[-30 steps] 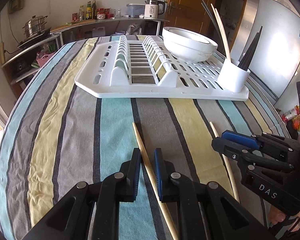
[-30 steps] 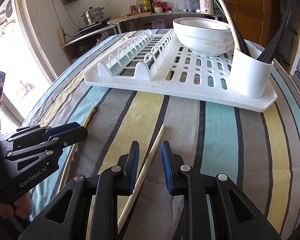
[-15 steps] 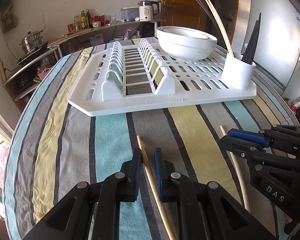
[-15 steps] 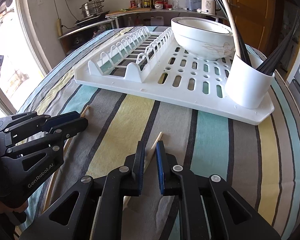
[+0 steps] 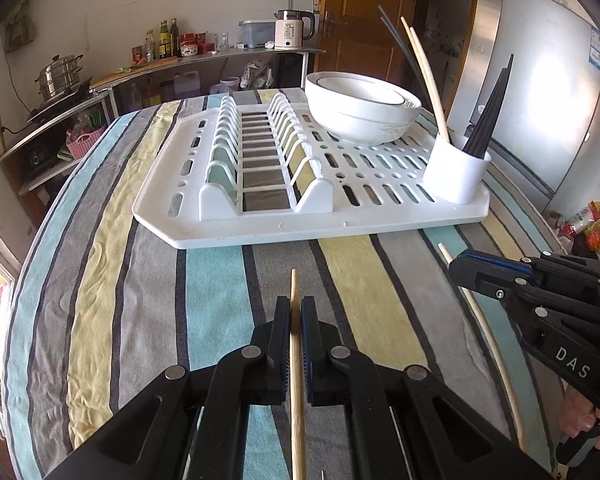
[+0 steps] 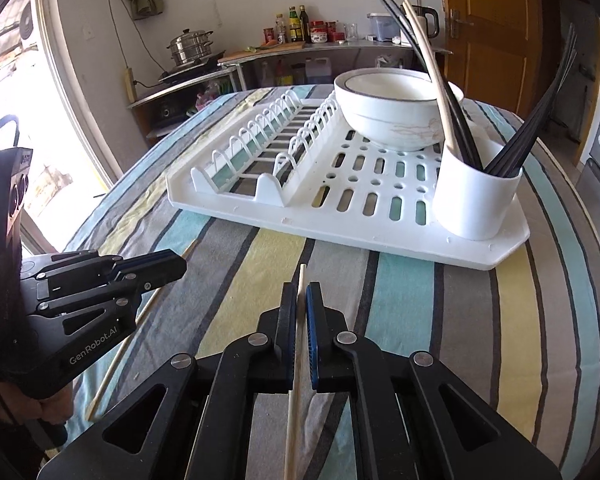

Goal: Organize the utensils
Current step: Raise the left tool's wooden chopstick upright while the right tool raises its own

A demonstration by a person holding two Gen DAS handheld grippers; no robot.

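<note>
Now both tongs clamp 1 chopstick each: left tongs (image 5: 296, 316) on chopstick (image 5: 295, 292), right tongs (image 6: 301, 304) on its chopstick (image 6: 301, 280), shafts pointing toward the rack; cup (image 6: 474, 196) lies ahead-right, nearer the right hand.

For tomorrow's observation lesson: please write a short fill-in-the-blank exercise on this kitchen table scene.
1. Each tongs, left tongs and right tongs, grips one wooden ____.
2. The white cup holding chopsticks stands on the dish ____.
3. The white bowls are stacked ____ deep.

Missing words: chopstick; rack; two
</note>
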